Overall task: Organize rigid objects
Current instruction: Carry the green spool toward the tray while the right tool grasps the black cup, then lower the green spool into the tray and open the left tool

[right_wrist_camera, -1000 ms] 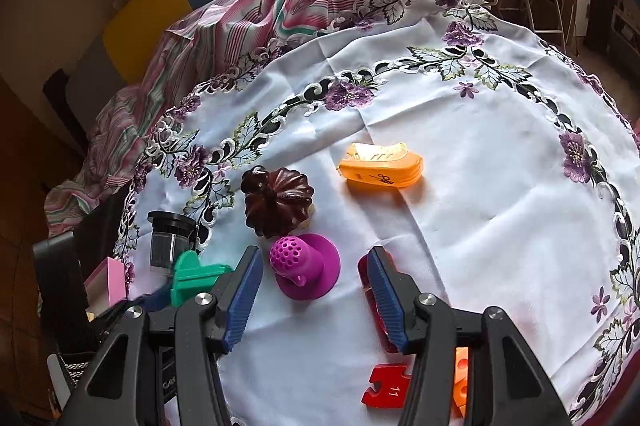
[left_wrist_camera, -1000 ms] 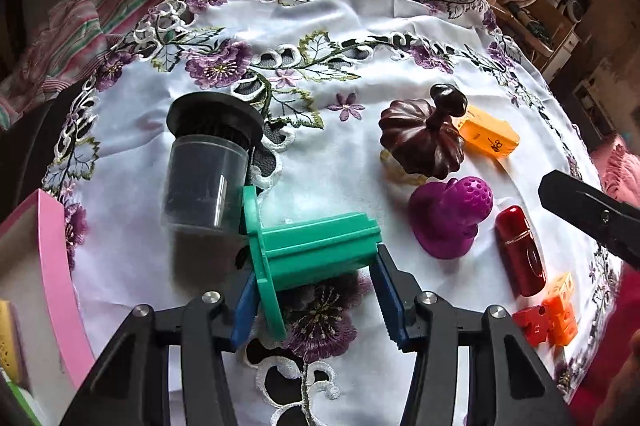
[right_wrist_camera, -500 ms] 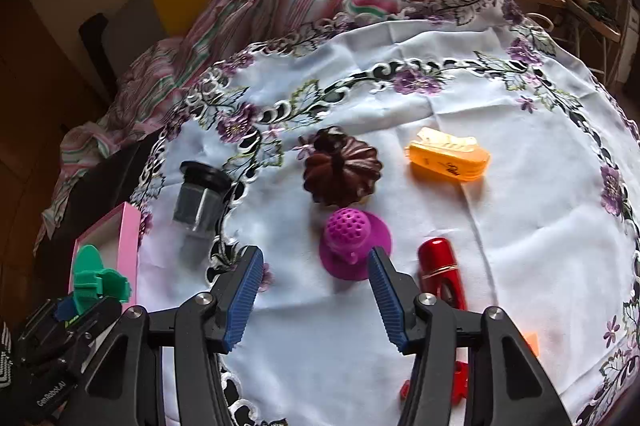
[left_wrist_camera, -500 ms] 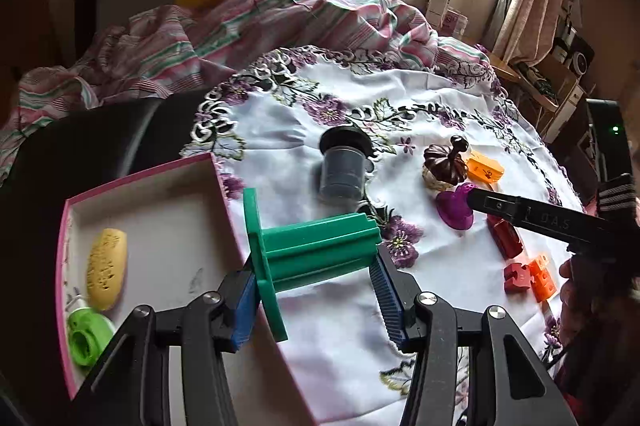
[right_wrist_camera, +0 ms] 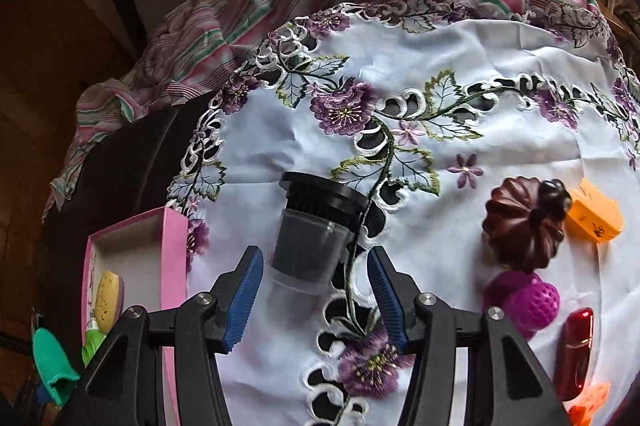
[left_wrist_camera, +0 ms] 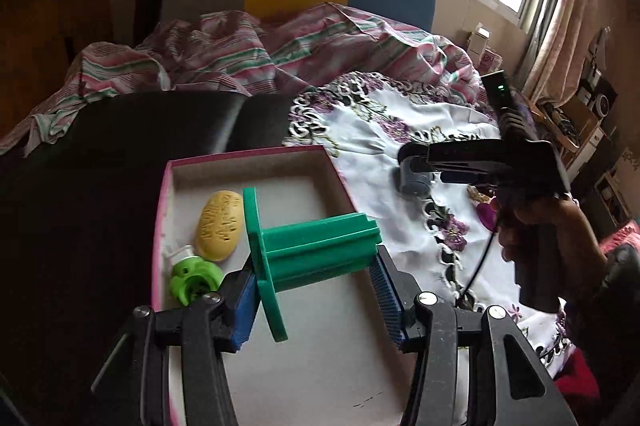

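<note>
Left wrist view: my left gripper (left_wrist_camera: pixel 316 290) holds the green plastic spool (left_wrist_camera: pixel 308 246) above the pink box (left_wrist_camera: pixel 168 186), near a yellow soap (left_wrist_camera: pixel 220 226); my right gripper (right_wrist_camera: pixel 316 290) gapes wide around the dark jar (right_wrist_camera: pixel 312 234).

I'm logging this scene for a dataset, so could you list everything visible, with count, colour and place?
Spool-shaped part: 1, green, held above the box.
Box: 1, pink rim, at the tablecloth's left edge.
Oval piece: 1, yellow, in the box.
Round piece: 1, lime green, in the box near the oval piece.
Canister: 1, clear with black cap, on the tablecloth, cap end away from the right gripper.
Pumpkin-shaped lid: 1, dark brown, right of the canister.
Block: 1, orange, right of the lid.
Dome piece: 1, magenta, below the lid.
Capsule: 1, red, near the right edge.
Tablecloth: 1, white with purple flowers.
Left gripper: shut on the spool-shaped part.
Right gripper: open, around the canister's base.
</note>
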`<control>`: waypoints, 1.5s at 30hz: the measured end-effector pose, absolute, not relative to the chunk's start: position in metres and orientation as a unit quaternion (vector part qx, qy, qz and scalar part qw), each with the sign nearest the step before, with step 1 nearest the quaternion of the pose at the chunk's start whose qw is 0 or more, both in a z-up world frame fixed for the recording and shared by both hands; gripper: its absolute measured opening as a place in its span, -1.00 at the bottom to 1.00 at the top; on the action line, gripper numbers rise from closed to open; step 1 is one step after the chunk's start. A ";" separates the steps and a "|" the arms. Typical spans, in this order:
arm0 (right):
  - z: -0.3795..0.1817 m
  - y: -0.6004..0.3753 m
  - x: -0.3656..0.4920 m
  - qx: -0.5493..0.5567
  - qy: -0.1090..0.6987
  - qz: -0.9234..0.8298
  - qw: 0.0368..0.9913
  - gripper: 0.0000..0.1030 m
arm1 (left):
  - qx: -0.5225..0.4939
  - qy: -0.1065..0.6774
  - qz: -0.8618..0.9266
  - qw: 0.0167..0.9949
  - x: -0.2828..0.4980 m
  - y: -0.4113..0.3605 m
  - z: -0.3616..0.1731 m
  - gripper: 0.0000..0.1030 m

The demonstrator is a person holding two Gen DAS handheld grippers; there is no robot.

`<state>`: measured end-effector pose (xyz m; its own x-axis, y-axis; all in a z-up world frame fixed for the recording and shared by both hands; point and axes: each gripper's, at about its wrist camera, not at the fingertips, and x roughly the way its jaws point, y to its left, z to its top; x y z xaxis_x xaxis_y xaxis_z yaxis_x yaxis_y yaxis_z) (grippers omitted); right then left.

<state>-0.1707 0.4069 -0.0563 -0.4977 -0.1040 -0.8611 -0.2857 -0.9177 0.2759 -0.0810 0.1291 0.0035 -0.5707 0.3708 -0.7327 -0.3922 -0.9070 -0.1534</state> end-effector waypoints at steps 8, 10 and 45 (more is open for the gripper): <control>-0.075 0.384 -0.195 -0.519 0.145 0.840 0.068 -0.13 | -0.408 0.005 0.896 0.176 -0.077 0.096 0.000 0.02; -0.068 0.374 -0.184 -0.516 0.118 0.847 0.055 -0.13 | -0.407 0.005 0.898 0.166 -0.077 0.092 -0.001 0.02; -0.091 0.359 -0.063 -0.544 0.013 0.839 0.015 -0.17 | -0.371 0.068 0.916 0.138 -0.033 0.091 0.005 0.02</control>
